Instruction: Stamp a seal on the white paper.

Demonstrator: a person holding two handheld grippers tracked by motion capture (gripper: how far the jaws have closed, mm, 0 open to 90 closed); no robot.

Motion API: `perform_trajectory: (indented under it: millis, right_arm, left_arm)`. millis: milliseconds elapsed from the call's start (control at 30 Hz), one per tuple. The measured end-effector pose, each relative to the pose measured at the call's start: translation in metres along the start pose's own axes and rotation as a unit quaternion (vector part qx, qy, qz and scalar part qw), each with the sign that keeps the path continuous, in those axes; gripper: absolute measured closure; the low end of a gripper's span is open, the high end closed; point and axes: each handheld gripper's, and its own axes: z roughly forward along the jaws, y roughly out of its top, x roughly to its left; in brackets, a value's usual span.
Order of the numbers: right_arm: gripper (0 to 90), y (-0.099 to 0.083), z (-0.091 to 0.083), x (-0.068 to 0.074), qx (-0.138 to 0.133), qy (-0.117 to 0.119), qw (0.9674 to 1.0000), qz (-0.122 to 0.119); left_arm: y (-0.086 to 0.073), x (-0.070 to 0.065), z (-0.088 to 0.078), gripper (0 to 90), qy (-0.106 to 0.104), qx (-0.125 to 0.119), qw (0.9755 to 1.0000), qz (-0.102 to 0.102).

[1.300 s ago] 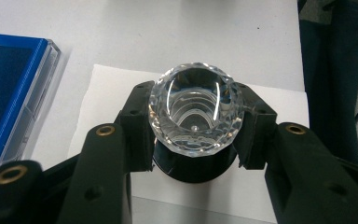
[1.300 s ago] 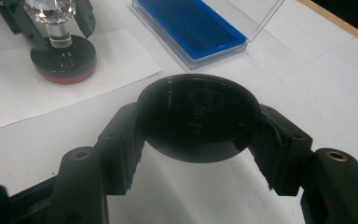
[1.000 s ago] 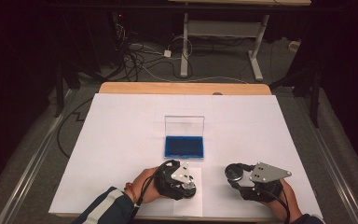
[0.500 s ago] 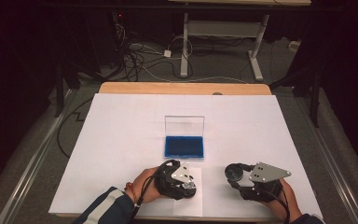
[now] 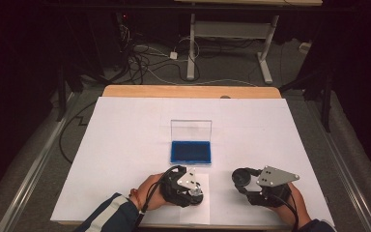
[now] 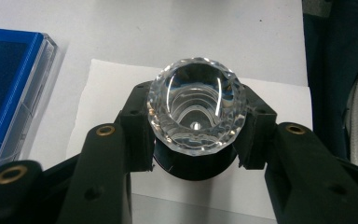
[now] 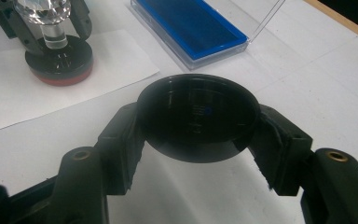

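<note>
left gripper (image 5: pixel 193 193) at 6 o'clock of the table (image 5: pixel 125 145), near the front edge, jaws clamped on the faceted crystal knob (image 6: pixel 196 105) of a stamp. left gripper view: pads pressing both sides of the knob, black base (image 6: pixel 193 165) below it, resting on a small paper sheet (image 6: pixel 107 93). right gripper view: same stamp at 11 o'clock, clear neck standing upright on the black base with a reddish bottom rim, touching the paper.

right gripper (image 5: pixel 244 180) at 5 o'clock of the table, just right of the left gripper, apart from it. jaws narrow, gripping a round black cap (image 7: pixel 198 116) by its edges; held above the white surface, flat face toward the camera. in the high view the cap shows as a dark disc at the gripper's tip, pointing toward 9 o'clock.

blue ink pad case (image 5: pixel 191 151) at table centre, 12 o'clock of the left gripper, near but not touching. clear lid (image 5: pixel 191 129) standing open, upright at the far side. blue pad exposed. in the left gripper view the case sits at 9 o'clock, beside the paper.

hands (image 5: pixel 147 191) wrapped around both grippers, blue-and-white sleeve (image 5: pixel 106 215) on the left forearm. wooden table edge (image 5: pixel 188 92) at 12 o'clock, cables on the floor (image 5: pixel 149 63) beyond.
</note>
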Motion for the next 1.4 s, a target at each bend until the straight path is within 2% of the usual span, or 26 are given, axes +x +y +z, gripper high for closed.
perform_trajectory:
  millis: [100,200,867,1400]
  right_arm:
    - [38.7,-0.0003,0.0,-0.0003,-0.001,0.001,1.0,0.0]
    - [38.7,0.0,0.0005,-0.0005,-0.001,0.001,1.0,-0.002]
    - [38.7,0.0005,0.0009,-0.0018,-0.003,0.004,1.0,0.003]
    - [38.7,0.0004,0.0011,-0.0017,-0.002,0.005,1.0,0.001]
  left_arm:
    - [-0.0005,0.0001,0.0013,54.2,0.001,0.004,1.0,-0.001]
    - [-0.0021,0.0015,0.0025,54.5,-0.01,-0.002,0.9999,-0.008]
    - [-0.0007,-0.0005,0.0009,54.7,-0.003,0.005,1.0,-0.004]
    - [-0.0023,0.0008,0.0008,54.7,-0.008,-0.001,0.9999,-0.01]
